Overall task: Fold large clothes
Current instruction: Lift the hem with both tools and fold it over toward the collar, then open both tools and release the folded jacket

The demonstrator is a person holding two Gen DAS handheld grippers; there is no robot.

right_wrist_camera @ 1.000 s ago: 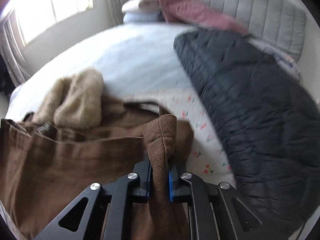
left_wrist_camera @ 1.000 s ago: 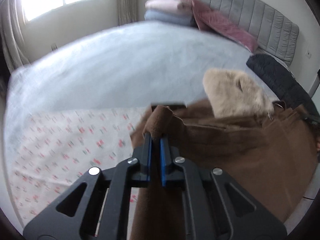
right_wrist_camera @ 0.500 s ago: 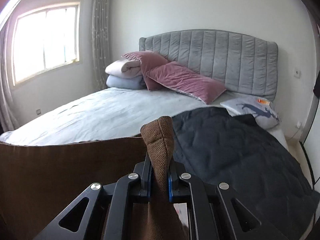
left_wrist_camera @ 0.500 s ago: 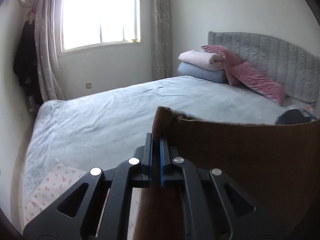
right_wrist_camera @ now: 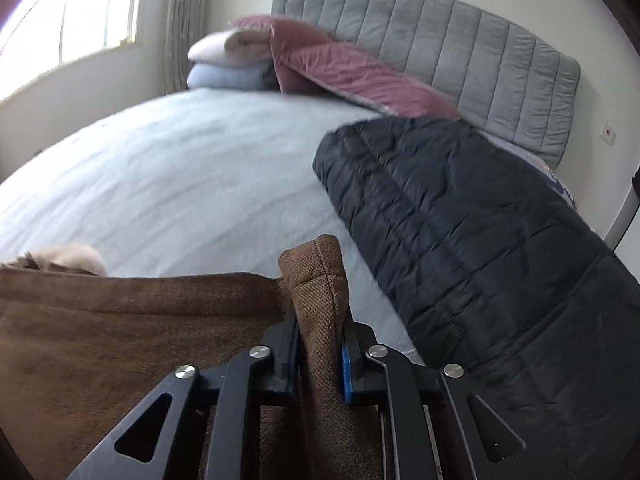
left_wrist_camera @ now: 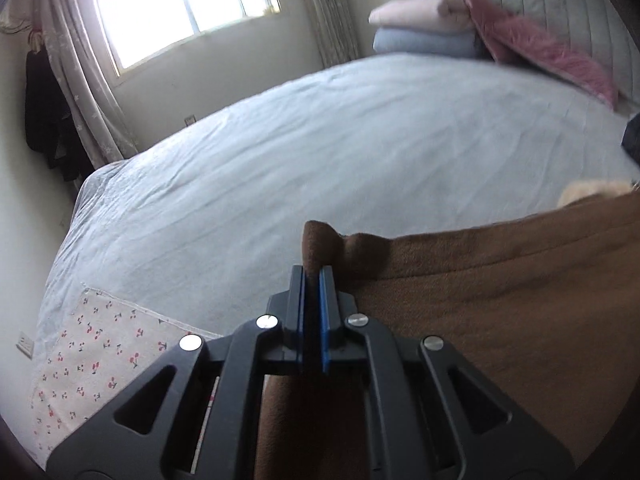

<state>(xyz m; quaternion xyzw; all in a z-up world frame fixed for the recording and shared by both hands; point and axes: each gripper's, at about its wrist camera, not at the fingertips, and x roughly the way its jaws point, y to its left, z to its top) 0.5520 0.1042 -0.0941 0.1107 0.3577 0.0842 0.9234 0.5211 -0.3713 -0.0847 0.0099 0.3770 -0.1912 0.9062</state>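
Left gripper (left_wrist_camera: 312,276) clamps narrow on 1 corner of the brown coat (left_wrist_camera: 500,300). Right gripper (right_wrist_camera: 320,332) has the other corner (right_wrist_camera: 316,276) between its jaws, which are opening. Top hem stretched straight between the 2, near edge of the bed (left_wrist_camera: 320,152). Open sheet beyond; dark quilted jacket (right_wrist_camera: 480,220) crowds the right, pillows (right_wrist_camera: 248,60) far.

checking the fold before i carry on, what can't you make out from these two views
- Brown garment: its lower part, hidden behind the left gripper and cut off by the frame edge in the left wrist view.
- Right gripper: jaws opening with brown cloth between them; whether the pads still press is hidden by the fold.
- Beige fluffy piece: mostly hidden behind the brown edge, blurred.
- Black quilted jacket: cut off at the right.
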